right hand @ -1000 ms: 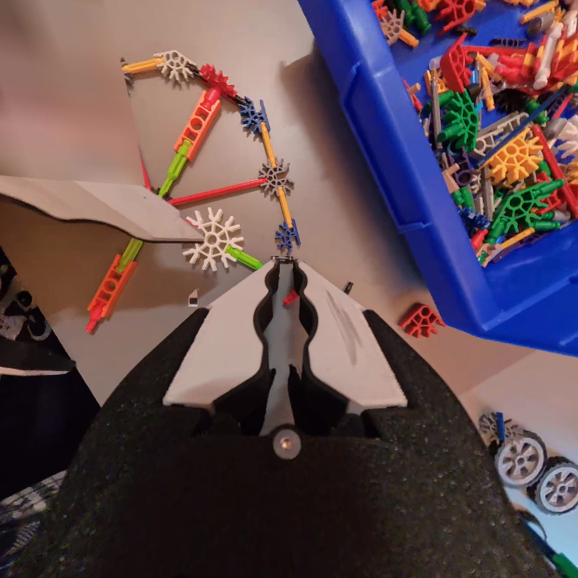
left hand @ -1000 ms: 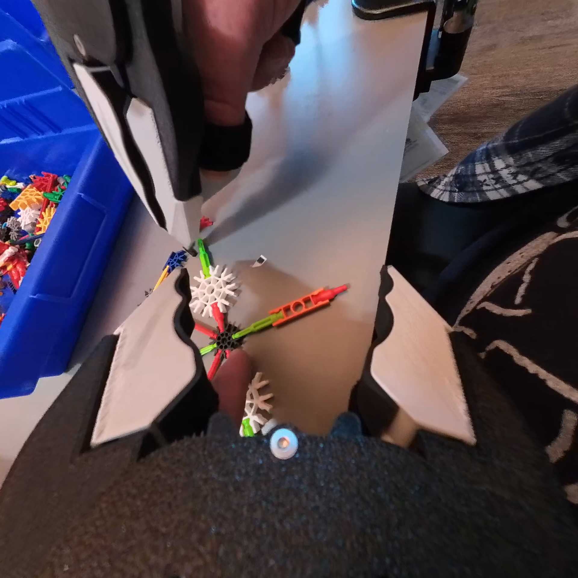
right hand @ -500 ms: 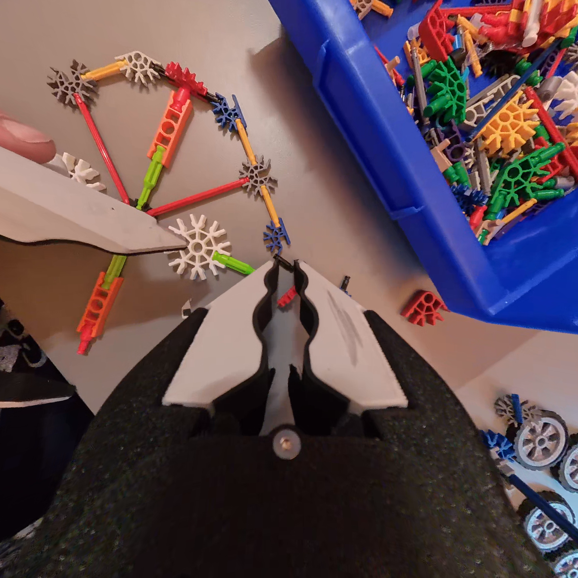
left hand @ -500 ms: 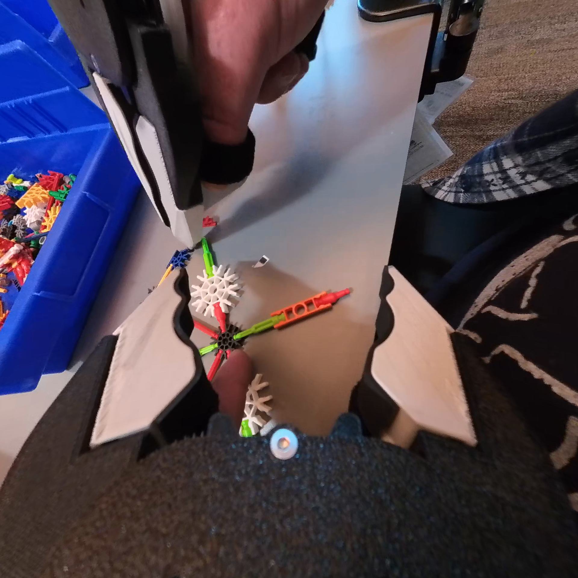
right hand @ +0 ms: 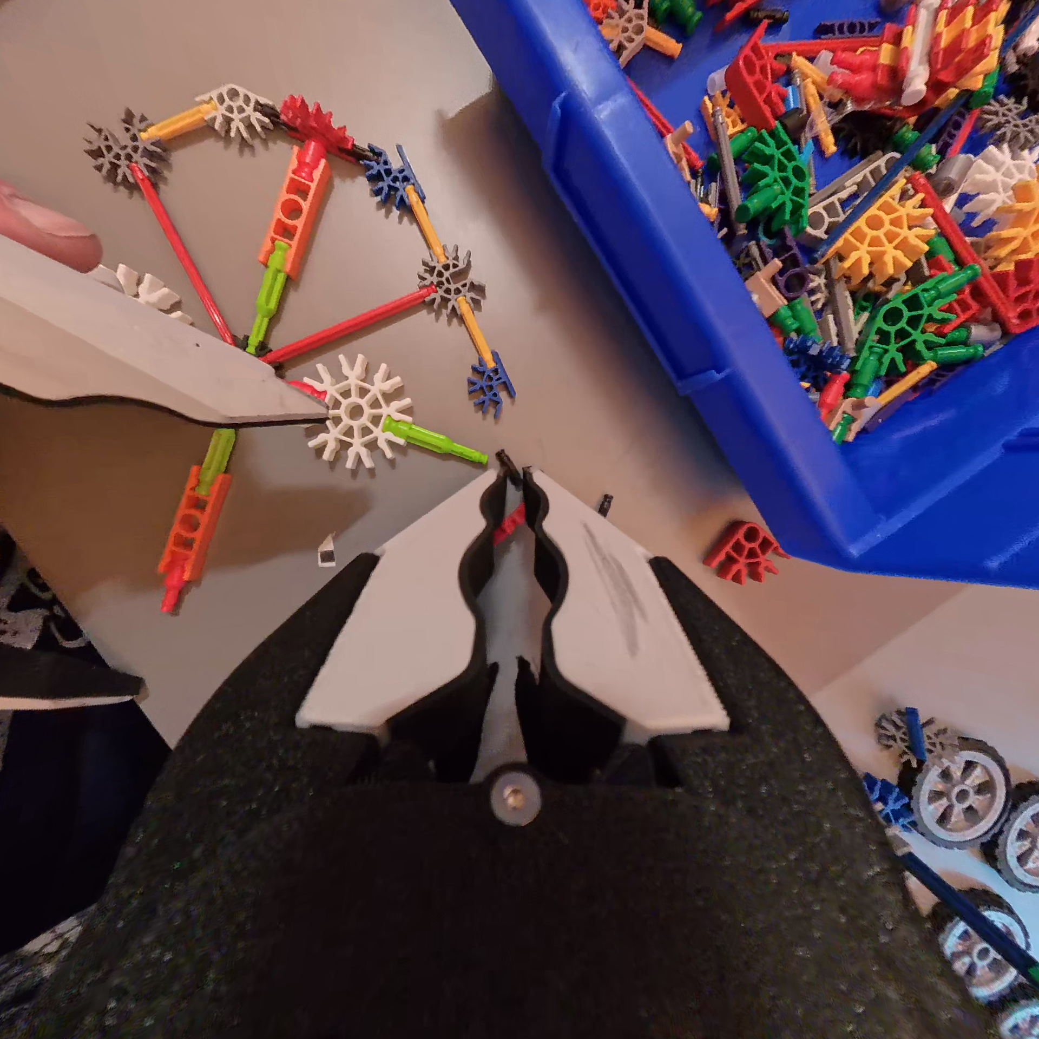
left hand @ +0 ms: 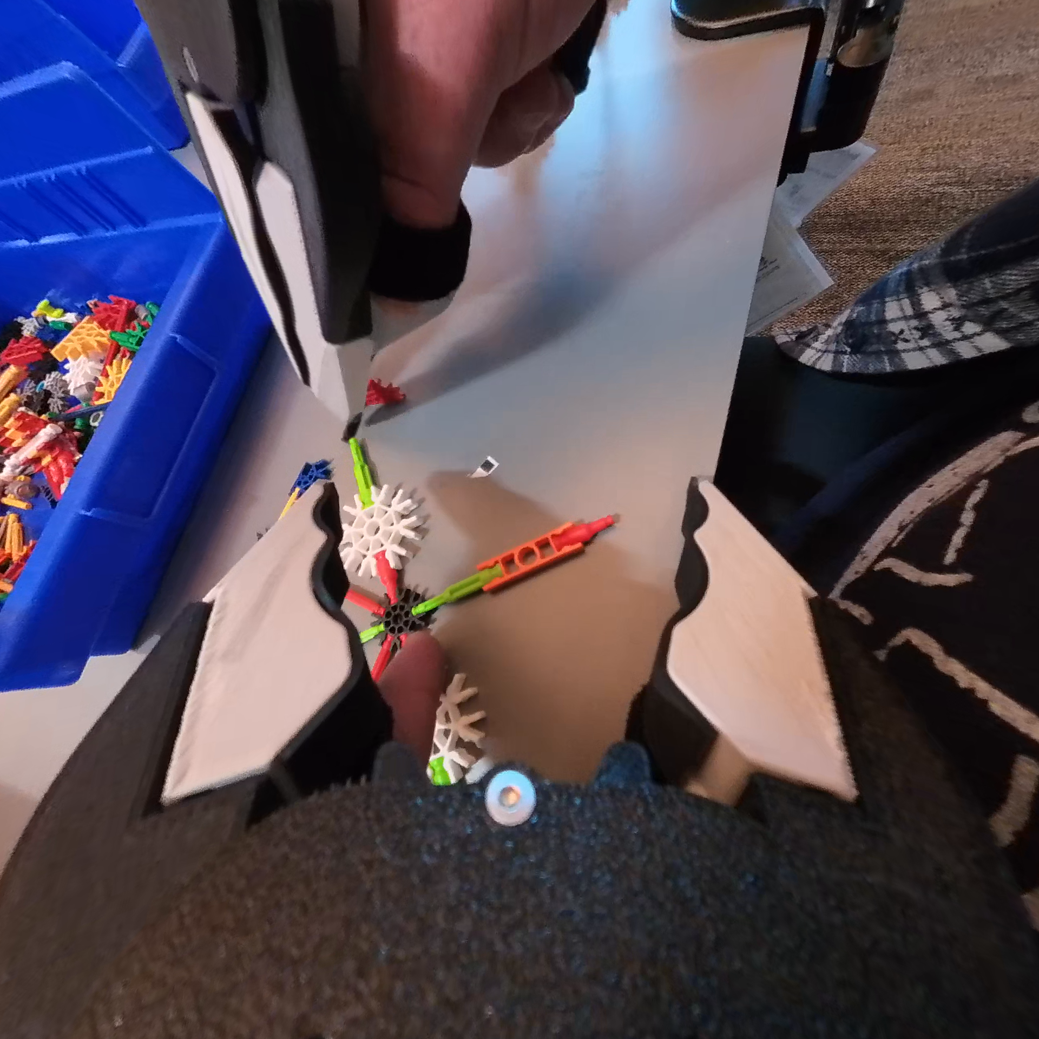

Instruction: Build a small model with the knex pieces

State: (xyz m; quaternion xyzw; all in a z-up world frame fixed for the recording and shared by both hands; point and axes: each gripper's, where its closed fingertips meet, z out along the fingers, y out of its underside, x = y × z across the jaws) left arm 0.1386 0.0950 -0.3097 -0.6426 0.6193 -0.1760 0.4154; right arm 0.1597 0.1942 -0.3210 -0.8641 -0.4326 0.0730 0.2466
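My left gripper (left hand: 509, 489) is open over a flat toy wheel of rods and connectors (right hand: 348, 323). Its black hub (left hand: 402, 615) lies between the fingers, and a person's fingertip (left hand: 416, 674) presses beside it. A white snowflake connector (right hand: 357, 410) with a green rod (right hand: 433, 438) sits off the hub. My right gripper (right hand: 511, 478) is shut on a small dark rod (right hand: 507, 462) that sticks out at the tip, just beyond the green rod's end. A red bit shows between its fingers. In the left wrist view the right gripper (left hand: 348, 416) points down at the green rod (left hand: 360, 472).
A blue bin (right hand: 646, 225) full of mixed pieces stands to the right; it also shows in the left wrist view (left hand: 129, 506). A loose red connector (right hand: 742, 551) and a short dark rod (right hand: 604, 503) lie by it. Toy wheels (right hand: 961, 793) are at the lower right. The table edge (left hand: 731, 450) borders a person's lap.
My right gripper has drawn back from the blue end connector on the wheel's rim, still shut on the small rod. My left gripper has stayed open over the hub.
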